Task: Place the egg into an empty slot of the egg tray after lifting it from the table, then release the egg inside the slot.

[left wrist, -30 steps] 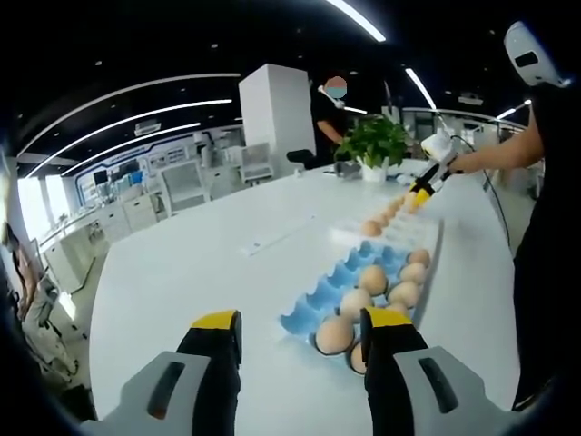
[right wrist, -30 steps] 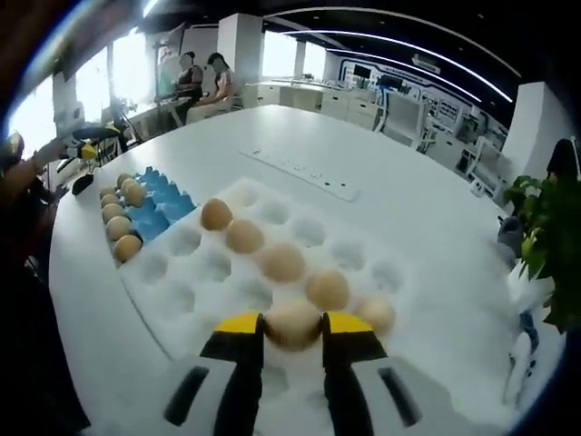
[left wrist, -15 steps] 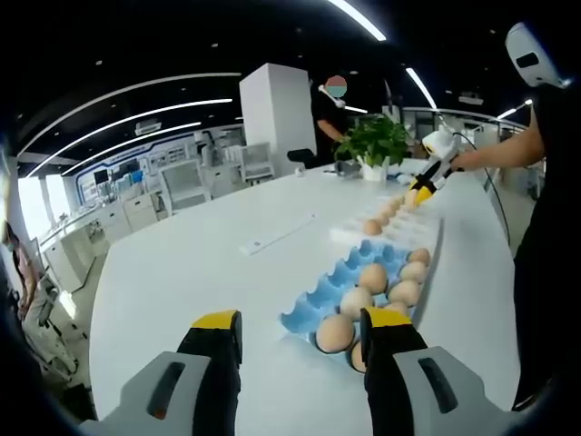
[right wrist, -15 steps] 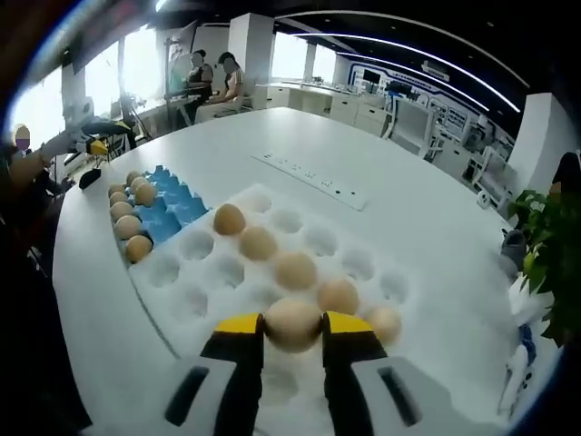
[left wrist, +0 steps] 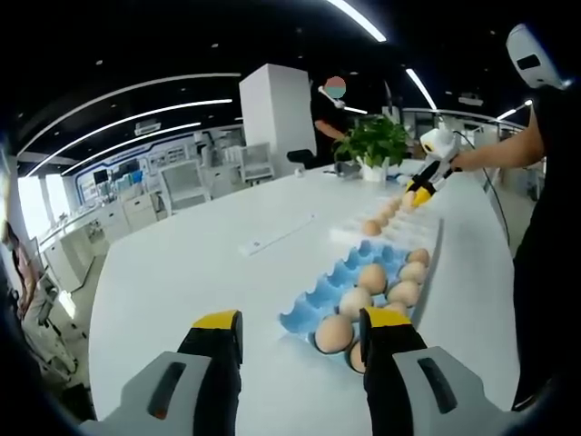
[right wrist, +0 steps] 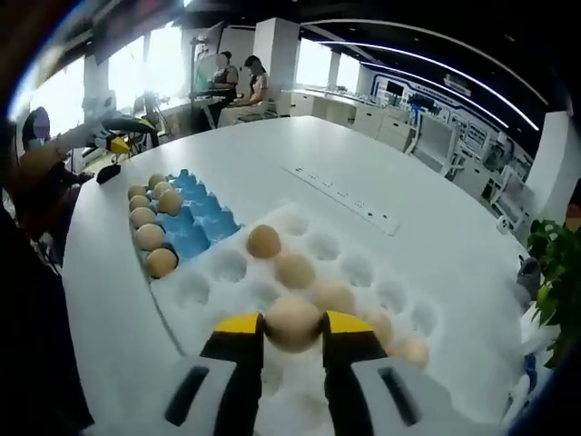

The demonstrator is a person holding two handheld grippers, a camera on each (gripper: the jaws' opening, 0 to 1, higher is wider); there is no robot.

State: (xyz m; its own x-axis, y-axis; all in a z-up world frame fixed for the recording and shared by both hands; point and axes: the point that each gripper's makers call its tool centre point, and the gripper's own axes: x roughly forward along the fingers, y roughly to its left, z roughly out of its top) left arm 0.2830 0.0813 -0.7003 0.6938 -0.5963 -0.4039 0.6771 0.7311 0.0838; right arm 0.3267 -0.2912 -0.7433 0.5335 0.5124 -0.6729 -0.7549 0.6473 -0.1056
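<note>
The right claw [right wrist: 292, 338] is clamped on an egg [right wrist: 292, 323], held above the white tray [right wrist: 359, 269] near its closest edge — lifted, not yet set down. Empty slots remain; lowering and letting go are left. The slot directly beneath is hidden by the egg. The left claw [left wrist: 300, 338] stands wide apart, holding nothing, beside the blue tray [left wrist: 338, 282] on the tabletop [left wrist: 200, 263].
</note>
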